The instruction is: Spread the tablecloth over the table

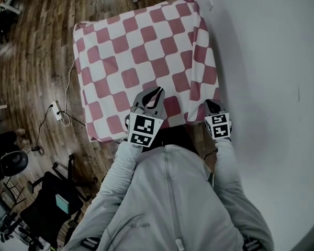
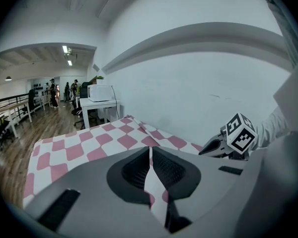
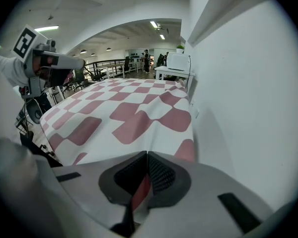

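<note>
Along the near edge of the table, which the cloth hides, both claws pinch the checked tablecloth (image 1: pixel 141 61). The left gripper (image 1: pixel 150 99) is pressed on a fold near the middle, the right gripper (image 1: pixel 212 109) at the wall-side corner. Most of the top looks covered. Smoothing the rumpled strip beside the wall (image 1: pixel 272 51) seems left, and that wall crowds the right. A cable (image 1: pixel 68 90) and chair (image 1: pixel 49 205) lie on the floor (image 1: pixel 31 51).
</note>
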Action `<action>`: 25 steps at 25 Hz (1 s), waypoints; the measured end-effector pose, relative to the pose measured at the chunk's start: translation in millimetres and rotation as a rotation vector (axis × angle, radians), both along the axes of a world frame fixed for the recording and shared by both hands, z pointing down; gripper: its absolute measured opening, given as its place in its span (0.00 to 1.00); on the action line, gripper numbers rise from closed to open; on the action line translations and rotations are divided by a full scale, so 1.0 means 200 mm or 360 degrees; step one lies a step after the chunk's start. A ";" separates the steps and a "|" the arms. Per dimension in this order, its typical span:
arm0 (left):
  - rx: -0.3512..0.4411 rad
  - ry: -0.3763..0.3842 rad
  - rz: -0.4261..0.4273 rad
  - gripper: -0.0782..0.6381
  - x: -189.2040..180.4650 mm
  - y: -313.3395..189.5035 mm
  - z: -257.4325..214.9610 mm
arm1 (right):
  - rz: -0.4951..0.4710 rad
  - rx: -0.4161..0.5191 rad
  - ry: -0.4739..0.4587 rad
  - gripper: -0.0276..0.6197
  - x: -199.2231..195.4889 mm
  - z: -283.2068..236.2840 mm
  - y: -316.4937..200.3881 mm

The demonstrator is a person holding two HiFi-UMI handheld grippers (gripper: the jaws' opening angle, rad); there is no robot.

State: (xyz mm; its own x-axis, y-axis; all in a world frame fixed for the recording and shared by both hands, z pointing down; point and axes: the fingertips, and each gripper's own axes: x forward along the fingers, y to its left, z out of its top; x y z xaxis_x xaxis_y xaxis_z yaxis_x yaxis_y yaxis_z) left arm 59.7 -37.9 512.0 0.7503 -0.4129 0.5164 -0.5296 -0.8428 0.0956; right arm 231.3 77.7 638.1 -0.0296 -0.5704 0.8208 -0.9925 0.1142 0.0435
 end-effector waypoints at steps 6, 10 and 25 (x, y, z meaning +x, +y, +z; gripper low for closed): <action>0.0015 0.0018 0.0054 0.17 0.08 0.01 -0.02 | 0.0044 0.0055 0.0045 0.08 0.05 -0.07 0.02; 0.0015 0.0026 0.0088 0.16 0.13 0.01 -0.02 | 0.0097 0.0052 0.0150 0.08 0.23 -0.11 0.07; -0.0008 0.0006 0.0229 0.16 0.31 -0.01 0.02 | 0.0122 -0.0114 0.0409 0.08 0.85 -0.04 0.17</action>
